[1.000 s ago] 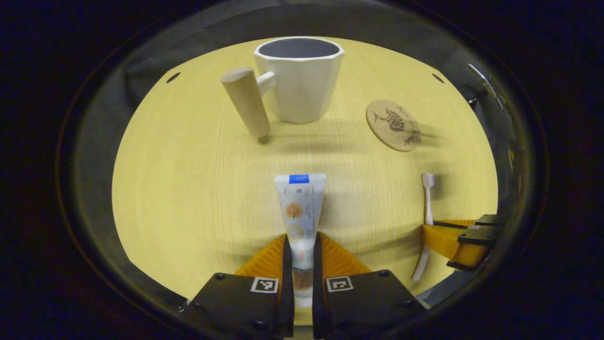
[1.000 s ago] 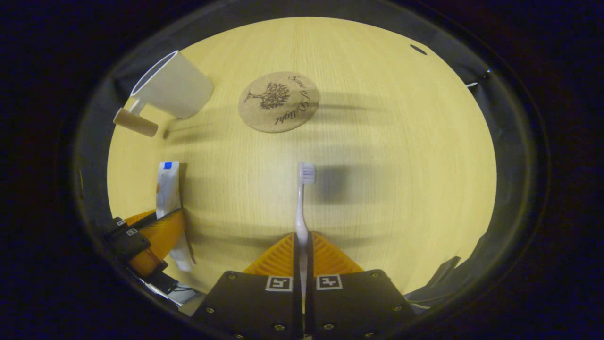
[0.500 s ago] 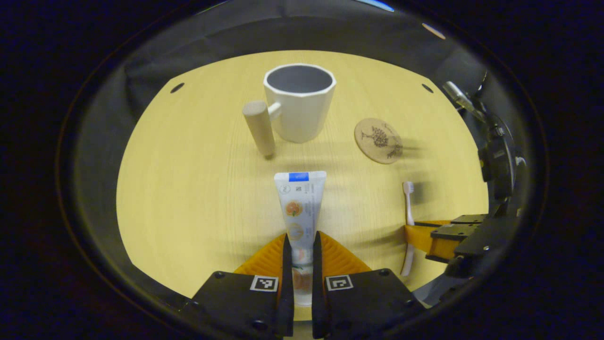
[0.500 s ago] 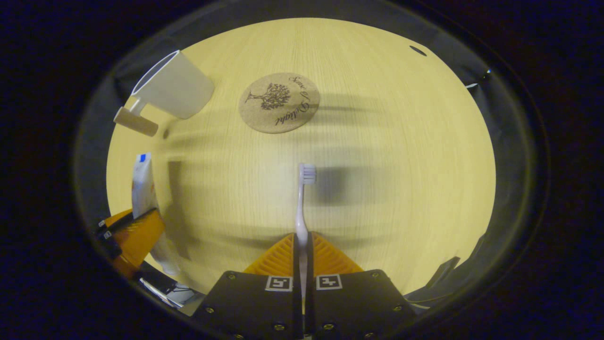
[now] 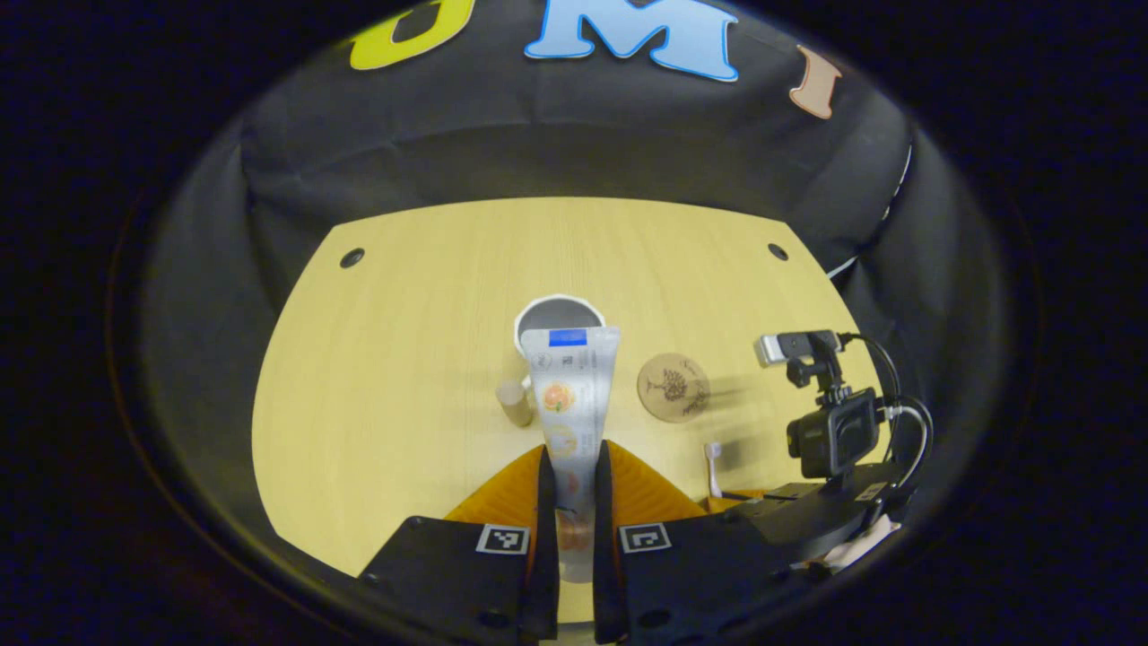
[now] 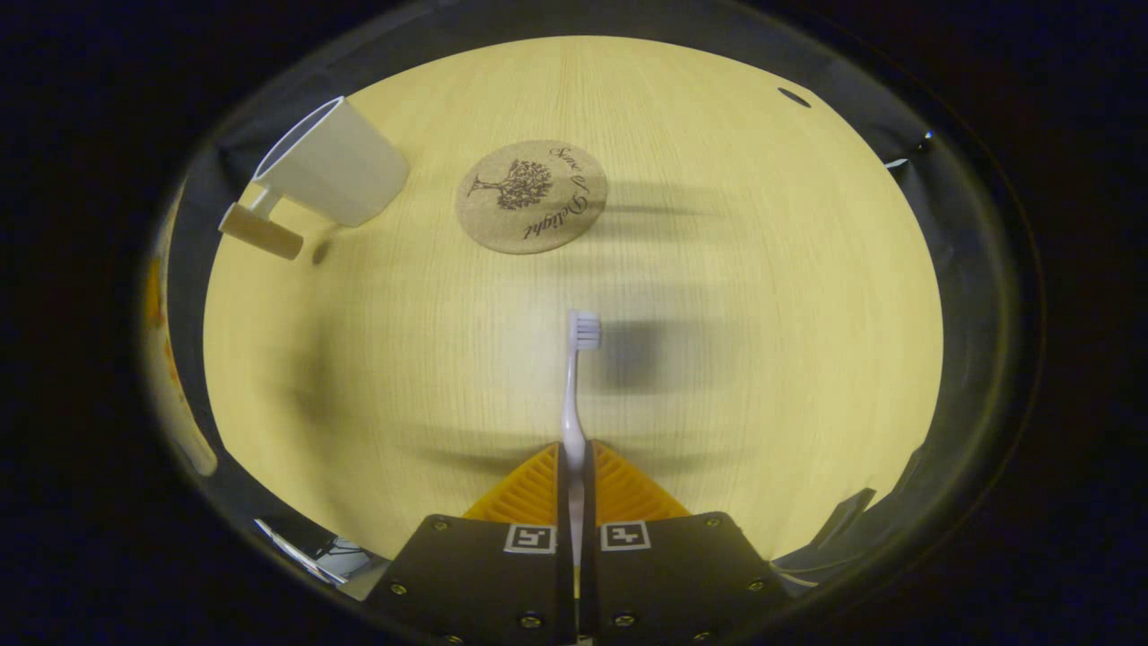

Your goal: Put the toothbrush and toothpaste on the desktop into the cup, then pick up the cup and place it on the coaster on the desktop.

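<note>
Now we keep the left gripper (image 5: 569, 502) clamped on the toothpaste (image 5: 570, 395), centring it above the cup (image 5: 558, 316); right gripper (image 6: 574, 493) grips the toothbrush (image 6: 574, 395).

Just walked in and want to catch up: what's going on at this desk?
A person works two handheld grippers. The left gripper is shut on the toothpaste, held high above the desktop and in line with the white cup. The right gripper is shut on the toothbrush just over the desktop. The coaster is bare; the cup looks empty.
</note>
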Motion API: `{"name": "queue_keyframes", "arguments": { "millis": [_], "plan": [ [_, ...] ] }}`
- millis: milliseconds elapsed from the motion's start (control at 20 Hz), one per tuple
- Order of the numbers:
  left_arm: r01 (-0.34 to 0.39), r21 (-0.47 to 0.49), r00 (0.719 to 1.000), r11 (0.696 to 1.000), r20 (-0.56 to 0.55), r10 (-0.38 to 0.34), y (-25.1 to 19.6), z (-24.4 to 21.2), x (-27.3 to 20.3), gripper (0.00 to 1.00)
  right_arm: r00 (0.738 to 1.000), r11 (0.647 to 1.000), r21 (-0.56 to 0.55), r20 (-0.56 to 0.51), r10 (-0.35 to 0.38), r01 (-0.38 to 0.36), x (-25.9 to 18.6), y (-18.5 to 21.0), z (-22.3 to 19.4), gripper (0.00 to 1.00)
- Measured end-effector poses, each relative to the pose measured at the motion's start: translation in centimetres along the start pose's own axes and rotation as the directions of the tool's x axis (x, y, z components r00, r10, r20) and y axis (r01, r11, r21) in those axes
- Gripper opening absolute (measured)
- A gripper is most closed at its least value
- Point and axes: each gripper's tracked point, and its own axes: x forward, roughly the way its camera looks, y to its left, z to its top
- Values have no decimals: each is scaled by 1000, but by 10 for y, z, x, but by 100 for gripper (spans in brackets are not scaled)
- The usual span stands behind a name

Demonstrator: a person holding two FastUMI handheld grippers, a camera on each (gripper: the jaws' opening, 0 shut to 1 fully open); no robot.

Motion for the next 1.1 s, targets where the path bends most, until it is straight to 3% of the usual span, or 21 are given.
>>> {"name": "queue_keyframes", "arguments": {
  "millis": [550,750,1100],
  "plan": [
    [-23,73,991,997,135,13,12,120,34,22,1000,1000,13,-10,-1,1,0,0,0,4],
    [-31,103,987,994,157,14,12,137,59,22,1000,1000,21,-20,1,0,-1,0,-1,4],
    [43,61,978,997,202,-54,2,144,99,22,999,1000,31,-33,-1,2,0,1,0,4]
  ]
}}
